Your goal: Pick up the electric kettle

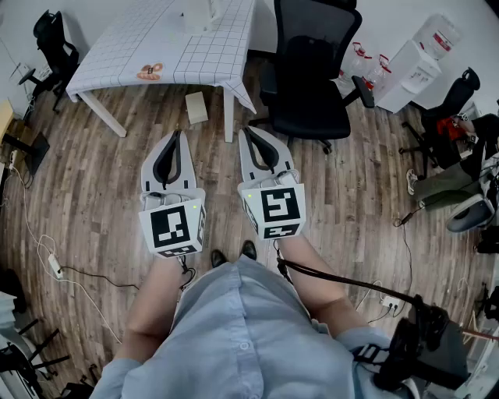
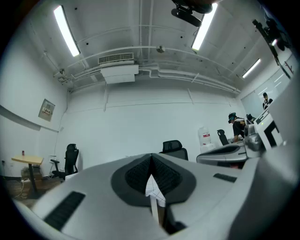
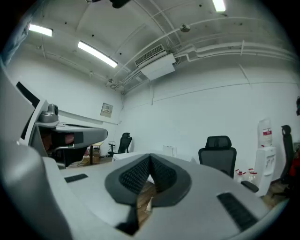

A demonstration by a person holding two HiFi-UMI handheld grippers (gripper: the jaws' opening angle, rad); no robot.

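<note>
I stood on a plank floor (image 1: 93, 179) in an office with one white gridded table (image 1: 140, 39) and three black chairs (image 1: 312, 78). My left gripper (image 1: 177, 134) and right gripper (image 1: 249, 130) were both closed, empty. One pale object (image 1: 209, 14) at the table's far end was perhaps the kettle; it was too blurred to tell.

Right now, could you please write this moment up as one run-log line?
left tongs: shut, empty | right tongs: shut, empty | both: held level | table: ahead, not reached
</note>
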